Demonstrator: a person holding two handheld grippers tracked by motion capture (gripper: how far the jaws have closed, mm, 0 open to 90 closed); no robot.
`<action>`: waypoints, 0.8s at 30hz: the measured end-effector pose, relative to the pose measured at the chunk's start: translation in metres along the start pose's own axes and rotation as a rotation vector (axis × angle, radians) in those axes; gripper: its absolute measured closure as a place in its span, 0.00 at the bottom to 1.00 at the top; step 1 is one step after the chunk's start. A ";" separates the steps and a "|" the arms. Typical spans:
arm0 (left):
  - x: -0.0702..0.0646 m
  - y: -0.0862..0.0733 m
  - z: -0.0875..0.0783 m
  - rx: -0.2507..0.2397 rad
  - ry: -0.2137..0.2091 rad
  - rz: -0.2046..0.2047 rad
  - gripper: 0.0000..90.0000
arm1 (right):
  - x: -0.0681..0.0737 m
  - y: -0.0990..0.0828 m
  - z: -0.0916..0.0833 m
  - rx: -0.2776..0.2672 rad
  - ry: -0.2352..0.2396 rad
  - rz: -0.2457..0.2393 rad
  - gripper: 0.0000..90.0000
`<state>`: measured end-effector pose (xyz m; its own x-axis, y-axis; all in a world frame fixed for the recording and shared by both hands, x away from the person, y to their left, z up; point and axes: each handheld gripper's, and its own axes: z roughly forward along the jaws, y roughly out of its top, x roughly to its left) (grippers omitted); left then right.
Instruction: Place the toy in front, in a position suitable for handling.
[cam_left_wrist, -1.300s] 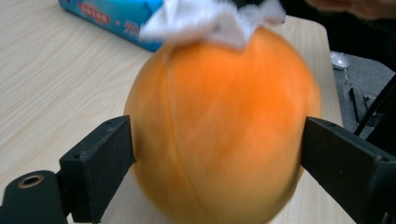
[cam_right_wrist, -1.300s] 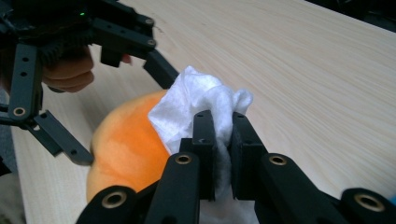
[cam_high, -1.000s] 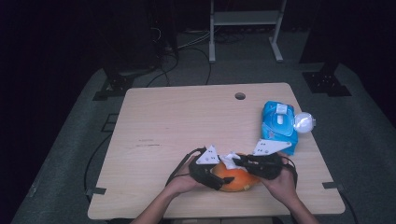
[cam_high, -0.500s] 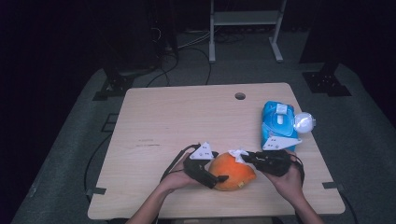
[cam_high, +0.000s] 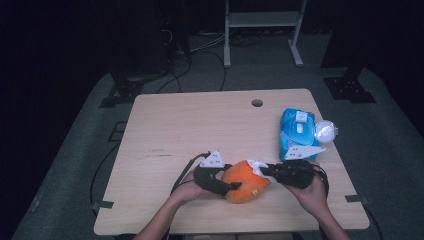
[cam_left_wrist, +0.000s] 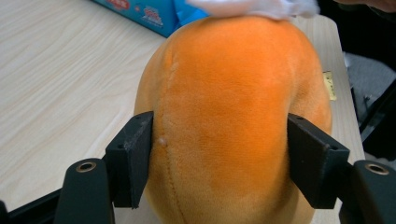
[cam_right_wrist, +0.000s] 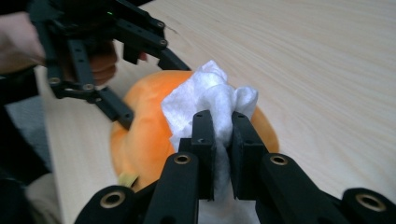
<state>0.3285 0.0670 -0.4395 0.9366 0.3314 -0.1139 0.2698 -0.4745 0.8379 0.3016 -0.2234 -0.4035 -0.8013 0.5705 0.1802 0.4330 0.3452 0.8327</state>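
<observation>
The orange plush toy (cam_left_wrist: 233, 121), soft and light, sits clamped by the left gripper (cam_left_wrist: 219, 158) at its flanks, its jaws having just closed in, while the right gripper (cam_right_wrist: 219, 140), pinched shut on a limp white wipe (cam_right_wrist: 205, 100), dabs its 12 o'clock end.

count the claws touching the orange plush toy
2. The left claw clamps the orange plush toy from its left side, having just closed on it. The right claw presses a pinched white wipe onto the toy's top right.
</observation>
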 end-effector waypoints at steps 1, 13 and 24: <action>0.001 -0.001 0.000 -0.006 -0.001 -0.011 0.34 | -0.001 0.000 -0.001 0.000 0.007 0.004 0.90; -0.009 0.013 -0.005 -0.076 -0.059 0.023 0.17 | 0.004 0.003 0.004 0.007 0.058 -0.012 0.90; -0.020 0.006 0.000 -0.028 -0.092 0.119 0.37 | -0.001 0.004 0.016 -0.026 -0.017 0.028 0.90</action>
<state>0.3113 0.0573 -0.4318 0.9784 0.1977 -0.0606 0.1510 -0.4826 0.8627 0.3104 -0.2104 -0.4093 -0.7818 0.5924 0.1943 0.4439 0.3100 0.8408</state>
